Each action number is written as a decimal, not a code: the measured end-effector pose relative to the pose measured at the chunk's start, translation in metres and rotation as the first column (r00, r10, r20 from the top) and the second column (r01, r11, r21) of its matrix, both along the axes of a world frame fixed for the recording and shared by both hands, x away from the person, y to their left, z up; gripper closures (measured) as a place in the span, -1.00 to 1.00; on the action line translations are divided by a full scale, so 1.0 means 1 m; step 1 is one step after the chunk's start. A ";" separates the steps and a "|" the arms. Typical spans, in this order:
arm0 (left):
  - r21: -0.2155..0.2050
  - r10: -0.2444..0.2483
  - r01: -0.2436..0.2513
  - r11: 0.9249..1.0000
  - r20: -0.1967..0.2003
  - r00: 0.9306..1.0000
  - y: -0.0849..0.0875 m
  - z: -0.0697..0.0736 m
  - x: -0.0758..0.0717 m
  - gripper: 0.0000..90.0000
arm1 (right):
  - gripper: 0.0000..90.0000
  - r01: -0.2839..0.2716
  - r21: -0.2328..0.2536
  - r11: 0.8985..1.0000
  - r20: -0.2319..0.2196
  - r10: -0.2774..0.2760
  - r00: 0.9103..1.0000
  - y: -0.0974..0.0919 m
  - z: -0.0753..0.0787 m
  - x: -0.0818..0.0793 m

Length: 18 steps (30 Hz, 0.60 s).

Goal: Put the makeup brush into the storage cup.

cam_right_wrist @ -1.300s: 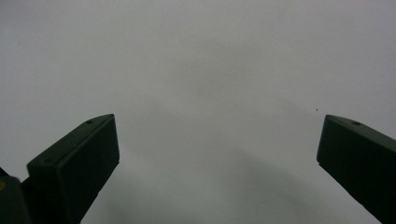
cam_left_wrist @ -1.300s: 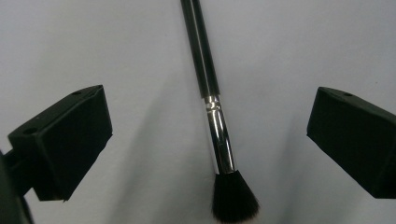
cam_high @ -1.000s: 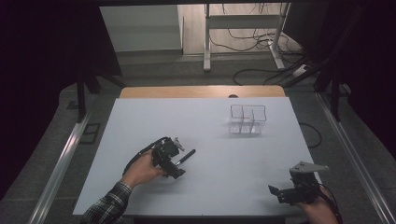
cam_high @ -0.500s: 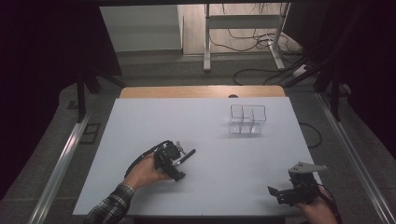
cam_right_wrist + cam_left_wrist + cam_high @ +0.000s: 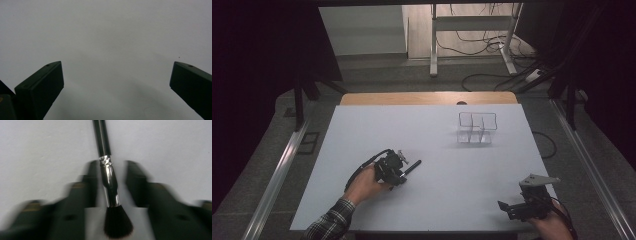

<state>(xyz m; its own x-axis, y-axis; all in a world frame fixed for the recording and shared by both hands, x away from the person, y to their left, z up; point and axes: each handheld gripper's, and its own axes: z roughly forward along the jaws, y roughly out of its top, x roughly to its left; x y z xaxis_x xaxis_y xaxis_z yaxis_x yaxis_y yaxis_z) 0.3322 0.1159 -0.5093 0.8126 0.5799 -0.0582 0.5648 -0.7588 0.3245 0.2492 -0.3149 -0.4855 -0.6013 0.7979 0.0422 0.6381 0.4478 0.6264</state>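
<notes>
Clear box: a small see-through organiser [image 5: 477, 127] with several compartments stands toward the far right of the white desk [image 5: 362, 130]; nothing can be made out inside any compartment.
Brush: a makeup brush [image 5: 108, 170] with a black handle, a shiny metal collar and dark bristles lies flat on the desk at the near left, well apart from the clear box. In the high view its handle [image 5: 413, 166] sticks out past the left gripper toward the far right.
Left gripper: the left gripper [image 5: 395, 166], held in the person's left hand [image 5: 363, 184], sits low over the brush. Its jaws are parted, one on each side of the metal collar, with a narrow gap either side; they are blurred, not clamped on it, and contact cannot be told.
Right gripper: the right gripper [image 5: 518, 207] is at the near right corner of the desk, held from below the edge. Its jaws stand spread wide, grasping nothing, with bare desk between them.
</notes>
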 end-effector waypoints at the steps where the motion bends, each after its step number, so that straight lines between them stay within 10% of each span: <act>1: 0.000 0.006 -0.006 1.000 -0.002 1.000 0.000 0.000 0.000 0.71 | -1.00 0.001 0.001 1.000 0.001 -0.001 1.000 0.000 0.000 0.000; 18: -0.063 0.028 -0.028 0.998 0.005 1.000 0.004 0.001 -0.003 0.71 | -1.00 -0.010 -0.004 1.000 0.001 0.010 1.000 0.002 -0.001 -0.001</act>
<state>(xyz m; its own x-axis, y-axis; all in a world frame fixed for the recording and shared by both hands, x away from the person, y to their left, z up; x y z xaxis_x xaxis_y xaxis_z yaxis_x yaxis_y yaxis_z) 0.3295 0.1201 -0.5081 0.7965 0.5978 -0.0903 0.5834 -0.7208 0.3742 0.2486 -0.3131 -0.4862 -0.6091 0.7921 0.0387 0.6330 0.4563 0.6254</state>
